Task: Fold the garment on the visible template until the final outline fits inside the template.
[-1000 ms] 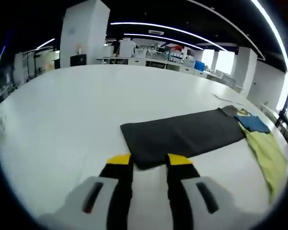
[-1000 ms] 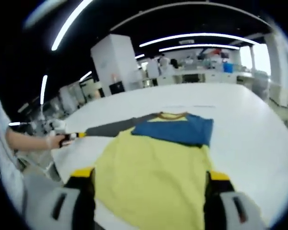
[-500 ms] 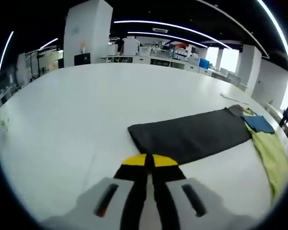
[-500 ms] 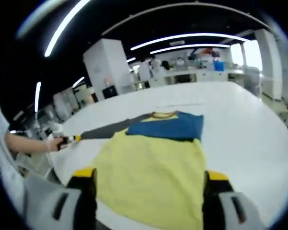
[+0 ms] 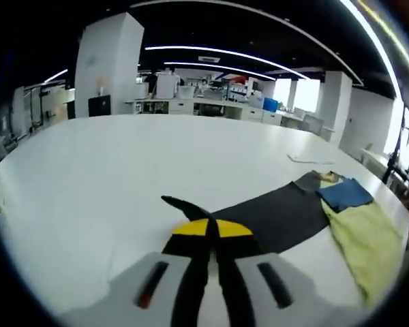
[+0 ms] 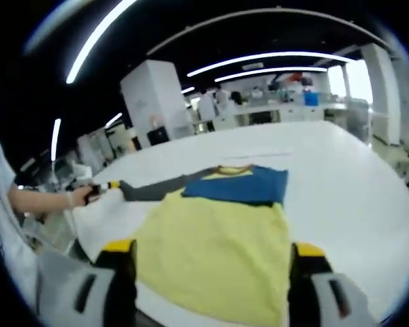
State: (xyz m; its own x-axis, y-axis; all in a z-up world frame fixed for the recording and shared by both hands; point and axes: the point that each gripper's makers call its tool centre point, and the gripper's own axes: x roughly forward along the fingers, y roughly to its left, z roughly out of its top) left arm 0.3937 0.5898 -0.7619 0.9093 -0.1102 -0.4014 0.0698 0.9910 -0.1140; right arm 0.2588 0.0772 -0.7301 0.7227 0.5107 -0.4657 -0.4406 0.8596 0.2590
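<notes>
A long-sleeved shirt lies flat on the white table. Its body is yellow, with a blue chest panel and a dark grey sleeve stretched out sideways. My left gripper is shut on the end of that grey sleeve, whose tip curls up just past the yellow fingertips. In the right gripper view the left gripper holds the sleeve at the shirt's left. My right gripper is open, its jaws spread wide on either side of the yellow hem.
A thin pale strip lies on the table beyond the collar. A person's hand holds the left gripper. White pillars, benches and lab equipment stand far behind. A white sheet edge shows at the left.
My left gripper shut on the grey sleeve's end, then raised it and drew it a little toward the shirt body. The right gripper has stayed open over the hem.
</notes>
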